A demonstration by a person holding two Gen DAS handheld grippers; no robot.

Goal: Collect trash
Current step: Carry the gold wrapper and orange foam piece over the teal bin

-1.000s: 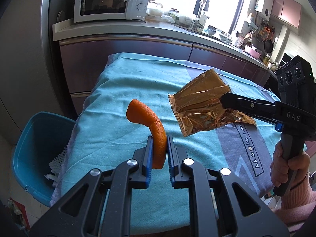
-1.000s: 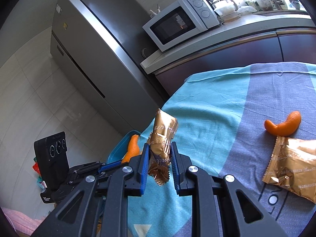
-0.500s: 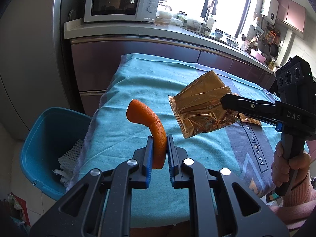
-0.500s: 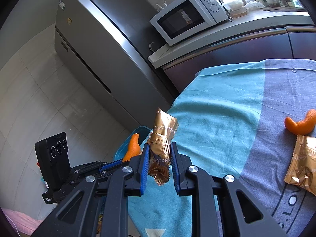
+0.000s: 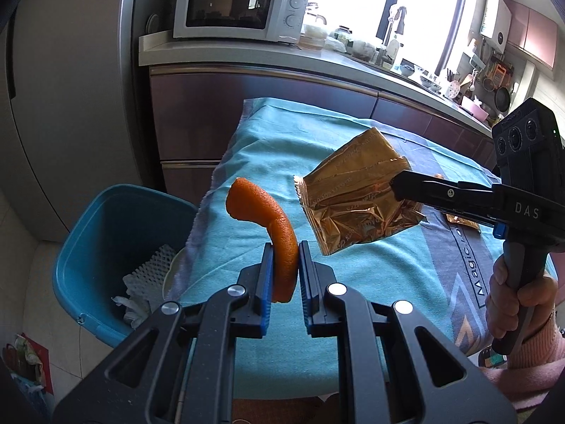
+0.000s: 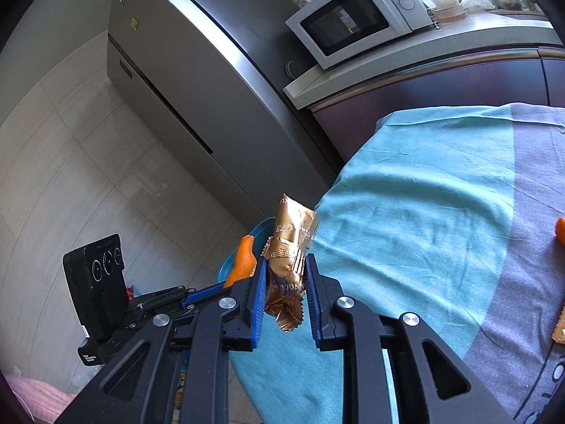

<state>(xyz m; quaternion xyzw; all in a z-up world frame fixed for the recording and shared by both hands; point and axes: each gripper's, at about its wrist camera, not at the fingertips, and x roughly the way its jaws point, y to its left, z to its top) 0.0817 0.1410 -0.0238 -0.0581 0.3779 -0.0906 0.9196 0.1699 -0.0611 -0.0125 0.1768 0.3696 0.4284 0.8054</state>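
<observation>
Orange peel (image 5: pixel 279 243) sits pinched upright between the left gripper (image 5: pixel 285 268) pads, above the teal cloth (image 5: pixel 282 148) edge, beside the blue bin (image 5: pixel 106 233). Right wrist view: the right gripper (image 6: pixel 284 289) clamps a gold wrapper (image 6: pixel 289 247) over the cloth's corner; another peel piece (image 6: pixel 559 229) lies at the right edge.

Legible text: "DAS" in white on the right gripper (image 5: pixel 397 185) body; "Magic" printed along the grey band of the tablecloth (image 5: pixel 469 268).
</observation>
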